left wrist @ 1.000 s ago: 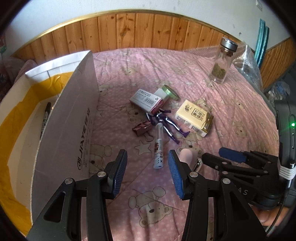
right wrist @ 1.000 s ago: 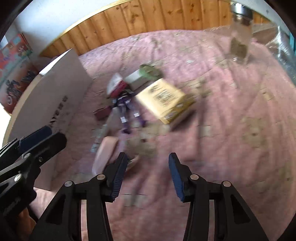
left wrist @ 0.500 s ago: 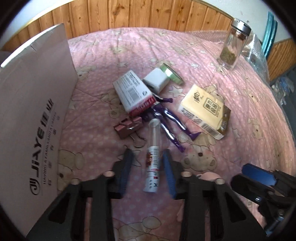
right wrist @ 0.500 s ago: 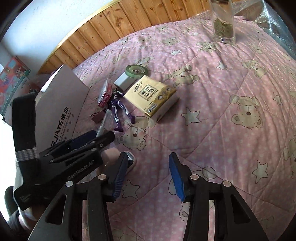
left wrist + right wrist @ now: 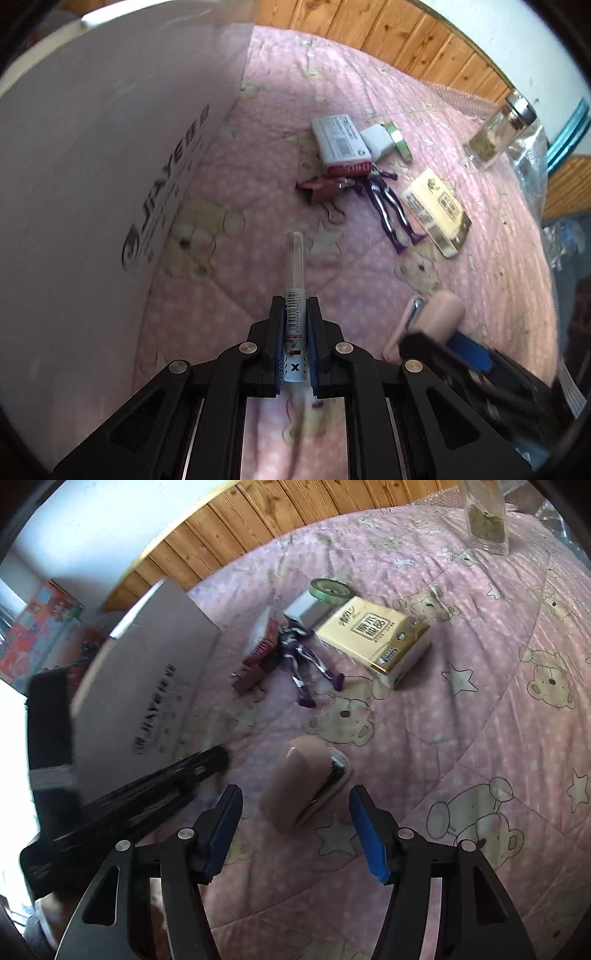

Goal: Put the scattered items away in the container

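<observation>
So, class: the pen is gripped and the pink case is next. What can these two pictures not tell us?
- Inside of the cardboard box: both views show only its outer wall.
- Jar: its top is cut off by the right view's edge.
- Purple figure: its upper body lies under the white packet in the left view.
- Left gripper shut on the pen: blurred in the right view.

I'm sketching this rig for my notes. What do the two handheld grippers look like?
Both match: the left gripper and right gripper have matte black plastic frames with triangular cut-outs, silver round screw heads at the joints, and two fingers lined with ribbed blue pads. In the right wrist view, the left gripper's body shows a pale band wrapped round it. No cables or sleeves are clearly visible.
</observation>
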The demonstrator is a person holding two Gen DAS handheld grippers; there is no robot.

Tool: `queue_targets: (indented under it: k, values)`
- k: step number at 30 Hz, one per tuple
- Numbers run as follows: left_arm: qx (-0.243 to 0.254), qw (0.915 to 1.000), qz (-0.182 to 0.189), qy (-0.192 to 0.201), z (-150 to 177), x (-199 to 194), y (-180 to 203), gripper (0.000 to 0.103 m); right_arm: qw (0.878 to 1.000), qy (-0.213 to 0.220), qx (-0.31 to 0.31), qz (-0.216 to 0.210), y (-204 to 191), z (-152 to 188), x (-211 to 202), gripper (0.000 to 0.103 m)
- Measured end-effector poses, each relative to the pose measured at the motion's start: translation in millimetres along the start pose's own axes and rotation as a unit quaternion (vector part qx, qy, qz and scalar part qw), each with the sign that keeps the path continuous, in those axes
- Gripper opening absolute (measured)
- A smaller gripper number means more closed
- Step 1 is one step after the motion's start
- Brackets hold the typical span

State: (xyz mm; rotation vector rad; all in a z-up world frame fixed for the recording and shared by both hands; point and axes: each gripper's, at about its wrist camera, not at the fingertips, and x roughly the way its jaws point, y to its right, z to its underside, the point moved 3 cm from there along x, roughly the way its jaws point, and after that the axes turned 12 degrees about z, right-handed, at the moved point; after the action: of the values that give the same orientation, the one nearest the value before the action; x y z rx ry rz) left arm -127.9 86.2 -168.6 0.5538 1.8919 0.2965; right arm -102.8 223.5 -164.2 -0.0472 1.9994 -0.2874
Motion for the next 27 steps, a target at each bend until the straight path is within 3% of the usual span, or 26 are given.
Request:
queue_targets:
  k: [4,8,13,16,27]
  values:
    - [0.006,0.9999,-0.002,0.009,9,-1,1,0.013,0.998,0.014,-0.048,0.027,-14,-1,7,0.059]
    - [0.028,0.9990,-0.019,0.029,10,1,6,0.013,0.995,0.013,-0.074,0.071,-17,1,9,0.033]
    - [0.071,0.9961,-0.041,0.033,8,2,15,0.011,0.995,0.038,-0.073,0.054,-21,-2,15,0.031]
    - [0.069,0.9966,-0.031,0.034,8,-2,16,0.011,0.997,0.034,-0.061,0.041,-16,-4,14,0.026]
    - [0.072,0.9953,0.012,0.063,14,-40,36,0.011,0.998,0.042,-0.033,0.011,-9,3,-12,0.026]
